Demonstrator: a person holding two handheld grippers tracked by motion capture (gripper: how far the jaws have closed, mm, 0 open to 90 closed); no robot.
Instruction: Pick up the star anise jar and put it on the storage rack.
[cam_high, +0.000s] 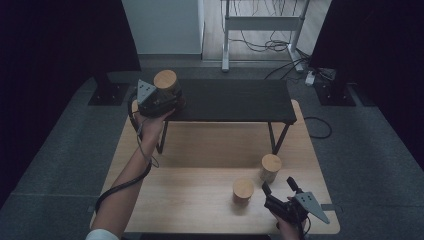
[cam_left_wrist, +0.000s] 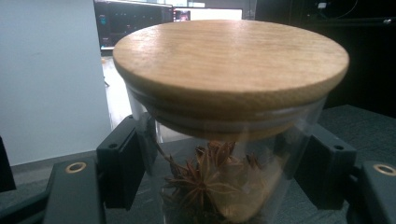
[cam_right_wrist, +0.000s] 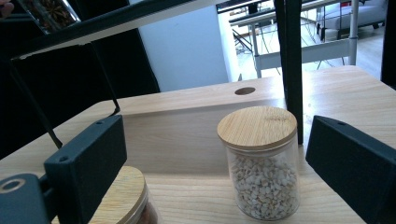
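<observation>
Fingers (cam_left_wrist: 122, 170) of the left gripper (cam_high: 159, 100) are clamped on both sides of the star anise jar (cam_left_wrist: 224, 140), against the glass just below the lid. The jar is clear glass with a round, pale wooden lid; dark star anise pods are seen inside. It is held at the left end of the black shelf (cam_high: 235, 100), which stands raised on thin legs over the back of the wooden worktop (cam_high: 200, 155); whether its base rests on the shelf can't be told. The left forearm is stretched forward from the near edge, hand wrapped under the gripper.

The right gripper (cam_high: 281, 192) is held low at the near right corner of the worktop, fingers (cam_right_wrist: 88, 163) spread apart, nothing between them. Ahead of it a seed jar (cam_right_wrist: 261, 163) stands upright, and a second wooden-lidded jar (cam_right_wrist: 119, 198) stands beside its left finger.
</observation>
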